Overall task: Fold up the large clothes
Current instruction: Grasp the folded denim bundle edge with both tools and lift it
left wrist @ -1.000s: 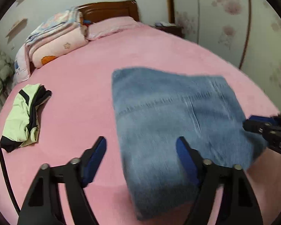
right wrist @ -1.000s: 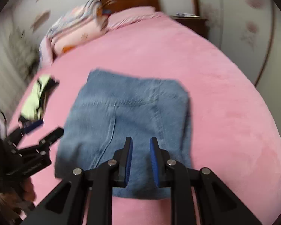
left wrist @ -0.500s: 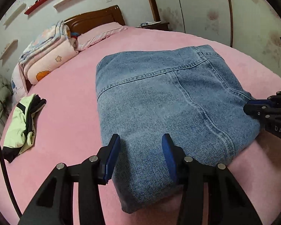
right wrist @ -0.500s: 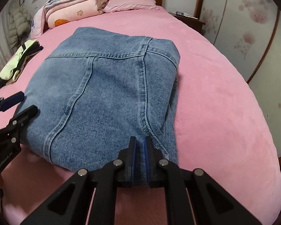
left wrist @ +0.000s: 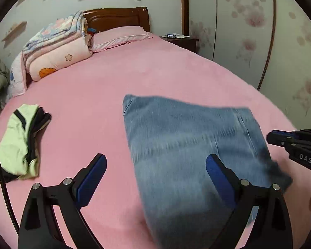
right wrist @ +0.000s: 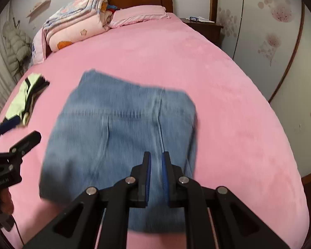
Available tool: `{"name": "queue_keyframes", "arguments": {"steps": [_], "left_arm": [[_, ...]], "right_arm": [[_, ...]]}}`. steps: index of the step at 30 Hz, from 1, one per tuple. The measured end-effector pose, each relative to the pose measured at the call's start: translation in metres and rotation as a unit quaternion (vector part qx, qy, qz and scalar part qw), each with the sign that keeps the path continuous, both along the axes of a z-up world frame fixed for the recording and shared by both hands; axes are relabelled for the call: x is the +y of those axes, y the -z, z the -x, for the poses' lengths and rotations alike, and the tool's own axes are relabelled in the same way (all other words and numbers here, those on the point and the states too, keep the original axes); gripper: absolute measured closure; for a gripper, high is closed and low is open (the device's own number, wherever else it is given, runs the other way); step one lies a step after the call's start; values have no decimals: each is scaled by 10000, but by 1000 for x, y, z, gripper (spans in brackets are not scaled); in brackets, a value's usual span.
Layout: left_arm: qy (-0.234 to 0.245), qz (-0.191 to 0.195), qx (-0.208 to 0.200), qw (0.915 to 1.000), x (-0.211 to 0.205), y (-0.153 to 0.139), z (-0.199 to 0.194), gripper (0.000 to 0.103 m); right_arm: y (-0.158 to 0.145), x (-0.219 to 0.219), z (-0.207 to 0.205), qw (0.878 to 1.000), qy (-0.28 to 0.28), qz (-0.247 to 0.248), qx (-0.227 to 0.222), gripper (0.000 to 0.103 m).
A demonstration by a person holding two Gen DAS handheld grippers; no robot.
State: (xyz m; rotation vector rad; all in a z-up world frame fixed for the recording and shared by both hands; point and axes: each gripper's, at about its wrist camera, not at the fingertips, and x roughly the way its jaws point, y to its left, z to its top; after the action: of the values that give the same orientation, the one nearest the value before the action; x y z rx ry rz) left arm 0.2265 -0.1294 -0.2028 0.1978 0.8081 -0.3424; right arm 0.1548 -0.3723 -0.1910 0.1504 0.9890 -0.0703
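Observation:
Folded blue jeans [left wrist: 186, 149] lie on the pink bed [left wrist: 134, 74], blurred by motion; they also show in the right wrist view [right wrist: 118, 128]. My left gripper [left wrist: 155, 174] is open wide and empty above the jeans' near left edge. My right gripper [right wrist: 155, 168] has its jaws nearly closed with a narrow gap, above the jeans' near edge; I cannot tell whether it pinches denim. The right gripper shows at the right edge of the left wrist view [left wrist: 280, 137]. The left gripper shows at the left of the right wrist view [right wrist: 18, 137].
A folded green and black garment [left wrist: 20, 143] lies at the bed's left side. Stacked quilts [left wrist: 56, 49] and a pink pillow [left wrist: 120, 37] sit by the wooden headboard [left wrist: 118, 18]. A nightstand [left wrist: 180, 39] and a floral wardrobe [left wrist: 259, 31] stand to the right.
Both grippers pulled up and back from the jeans. My left gripper opened from a narrow gap to wide. The right jaws opened slightly.

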Motion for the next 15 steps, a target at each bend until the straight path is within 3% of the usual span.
{"name": "queue_keyframes", "arguments": {"steps": [6, 11, 15], "left_arm": [[13, 574, 724, 9957, -13, 15, -85, 4], [-428, 978, 1577, 9817, -17, 52, -137, 3], [-962, 571, 1741, 9784, -13, 84, -146, 1]], "right_arm": [[6, -8, -72, 9998, -125, -168, 42, 93], [37, -27, -109, 9967, 9, -614, 531, 93], [61, -40, -106, 9973, 138, -433, 578, 93]]}}
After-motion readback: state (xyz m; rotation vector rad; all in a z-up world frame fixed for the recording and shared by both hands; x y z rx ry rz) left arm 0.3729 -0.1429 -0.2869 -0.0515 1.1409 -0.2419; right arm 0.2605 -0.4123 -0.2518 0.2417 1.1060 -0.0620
